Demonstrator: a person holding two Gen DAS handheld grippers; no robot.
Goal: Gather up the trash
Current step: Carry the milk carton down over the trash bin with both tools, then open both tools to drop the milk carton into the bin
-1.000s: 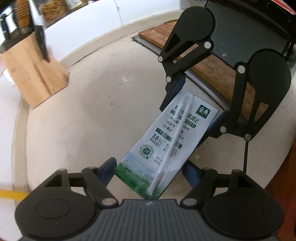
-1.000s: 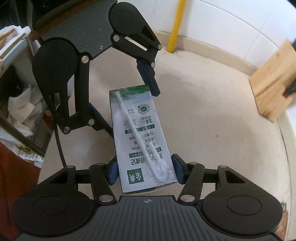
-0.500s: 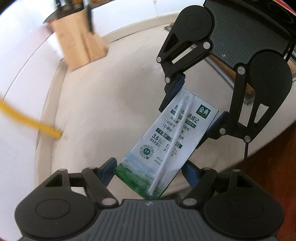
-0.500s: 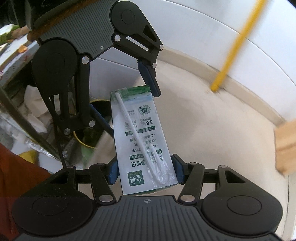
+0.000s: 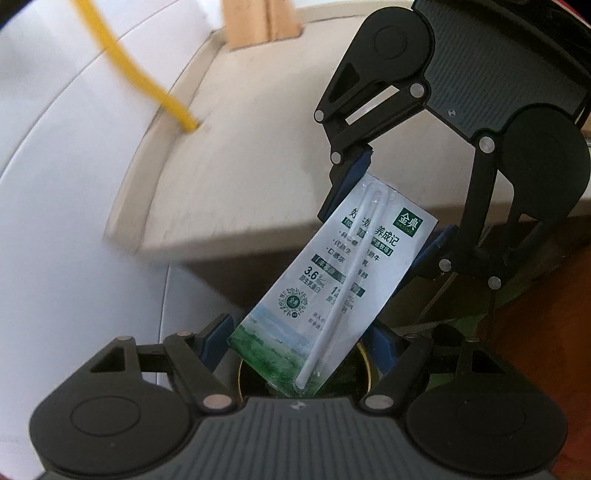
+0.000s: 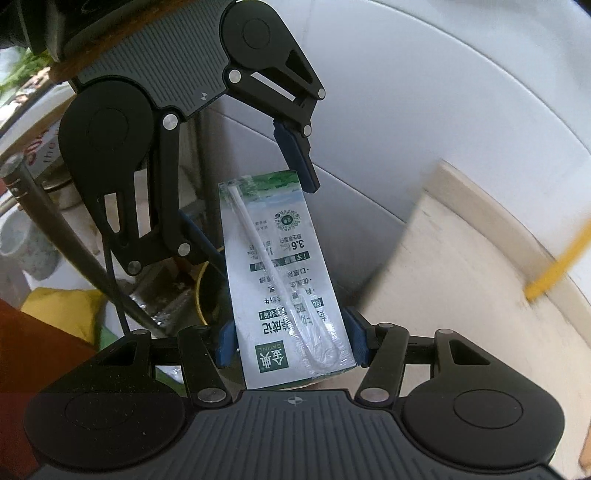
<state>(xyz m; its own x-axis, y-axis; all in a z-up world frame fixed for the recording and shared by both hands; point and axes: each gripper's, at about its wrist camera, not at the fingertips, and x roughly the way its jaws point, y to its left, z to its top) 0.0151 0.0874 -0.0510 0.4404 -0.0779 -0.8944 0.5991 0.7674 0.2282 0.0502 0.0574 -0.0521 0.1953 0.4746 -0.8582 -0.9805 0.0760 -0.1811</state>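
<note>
A white and green milk carton (image 5: 332, 280) with a wrapped straw taped to its face hangs in the air, held at both ends. My left gripper (image 5: 301, 343) is shut on its green lower end. My right gripper (image 5: 391, 210) is shut on its logo end. In the right wrist view the carton (image 6: 280, 266) sits squeezed between the right gripper (image 6: 290, 343) pads, with the left gripper (image 6: 247, 203) on the far end. Below the carton is a dark round bin with a yellow rim (image 5: 240, 369), whose rim (image 6: 199, 295) also shows in the right wrist view.
The beige countertop (image 5: 258, 177) ends in an edge just behind the carton. A yellow pipe (image 5: 129, 74) and a wooden knife block (image 5: 258, 22) stand at its back, against a white wall. A metal bar (image 6: 74, 251), a yellow cloth (image 6: 59, 310) and a white cup (image 6: 26, 251) lie near the bin.
Both grippers have swung the carton sideways off the countertop, past its edge, to above the yellow-rimmed bin. The grip on the carton looks unchanged.
</note>
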